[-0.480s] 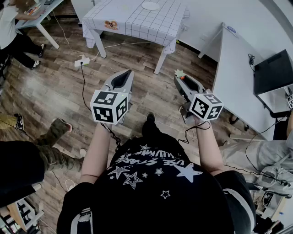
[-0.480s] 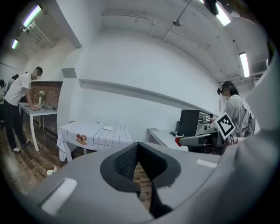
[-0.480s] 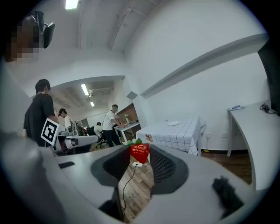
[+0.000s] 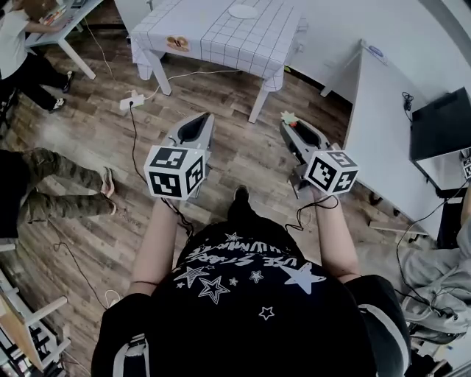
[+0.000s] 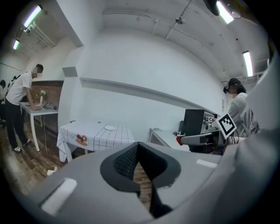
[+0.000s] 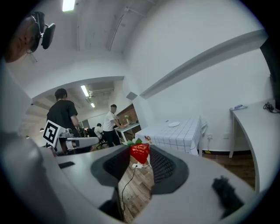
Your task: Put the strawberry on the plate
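Red, tapered strawberry [image 6: 140, 153] pinched by ribbed black pads [image 6: 164, 167] of right tongs [image 6: 141, 155]; left tongs [image 5: 138, 143] pressed together, empty.

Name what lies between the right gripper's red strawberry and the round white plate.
From the strawberry to the plate, head view: wooden floor, then white table leg and checked tablecloth.

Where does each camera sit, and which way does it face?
Head view: on the person's head, facing steeply down at the floor; both arms, left gripper and right gripper show.
Left gripper view: on the left gripper, facing the table; its jaws show.
Right gripper view: on the right gripper, facing likewise; its jaws hold the strawberry.
All three share the table and plate.
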`<state>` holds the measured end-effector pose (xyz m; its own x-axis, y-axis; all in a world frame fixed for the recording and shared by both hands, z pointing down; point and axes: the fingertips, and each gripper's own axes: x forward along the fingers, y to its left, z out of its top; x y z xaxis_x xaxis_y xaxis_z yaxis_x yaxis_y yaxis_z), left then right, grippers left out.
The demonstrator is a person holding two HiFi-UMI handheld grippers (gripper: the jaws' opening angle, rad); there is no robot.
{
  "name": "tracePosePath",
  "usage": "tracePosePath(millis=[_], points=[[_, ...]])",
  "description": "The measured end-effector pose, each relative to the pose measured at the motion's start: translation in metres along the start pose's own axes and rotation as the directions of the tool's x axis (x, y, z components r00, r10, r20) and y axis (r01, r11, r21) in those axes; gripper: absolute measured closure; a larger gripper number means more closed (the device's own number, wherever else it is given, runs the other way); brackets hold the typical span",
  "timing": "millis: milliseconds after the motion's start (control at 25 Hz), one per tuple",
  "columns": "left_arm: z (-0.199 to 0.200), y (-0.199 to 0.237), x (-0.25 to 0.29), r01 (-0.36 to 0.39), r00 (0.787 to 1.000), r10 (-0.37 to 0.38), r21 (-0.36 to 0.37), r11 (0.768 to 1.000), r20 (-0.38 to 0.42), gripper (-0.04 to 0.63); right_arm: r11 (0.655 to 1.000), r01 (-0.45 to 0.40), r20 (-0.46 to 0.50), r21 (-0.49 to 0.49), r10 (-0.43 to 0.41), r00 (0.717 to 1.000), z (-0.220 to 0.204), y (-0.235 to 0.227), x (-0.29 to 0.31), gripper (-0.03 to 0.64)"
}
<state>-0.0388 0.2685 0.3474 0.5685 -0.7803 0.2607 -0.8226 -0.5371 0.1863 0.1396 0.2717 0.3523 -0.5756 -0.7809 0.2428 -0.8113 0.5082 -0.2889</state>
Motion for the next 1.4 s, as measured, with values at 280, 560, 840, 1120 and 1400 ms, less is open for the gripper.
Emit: tracePosePath(millis=[280,560,840,1120,1400], points=[[0.001,0.008,0.030,0.009,0.999,-0.009,0.000,1.000,-0.035,0.586,1.000,-0.003,-0.015,0.025,0.004,1.000,0.000,-0.023,0.021,0.465],[0.006,0.018,0.068,0.016,0.999,-0.016,0.001,1.000,-0.037,0.586,1.000,-0.008,-0.002,0.025,0.008,1.000,0.010,-0.052,0.042,0.465],[0.017,0.027,0.112,0.012,0.999,-0.011,0.011,1.000,-0.042,0.586,1.000,-0.021,0.014,0.017,0.021,1.000,0.032,-0.090,0.069,0.465],[0.032,0.033,0.150,-0.015,1.000,0.015,0.007,1.000,-0.025,0.586,0.998,-0.058,0.024,0.017,0.057,0.998,0.055,-0.123,0.088,0.465],[0.040,0.055,0.163,-0.047,0.999,0.047,-0.019,0.999,-0.015,0.586,0.997,-0.064,0.016,0.050,0.063,0.998,0.058,-0.141,0.110,0.465]])
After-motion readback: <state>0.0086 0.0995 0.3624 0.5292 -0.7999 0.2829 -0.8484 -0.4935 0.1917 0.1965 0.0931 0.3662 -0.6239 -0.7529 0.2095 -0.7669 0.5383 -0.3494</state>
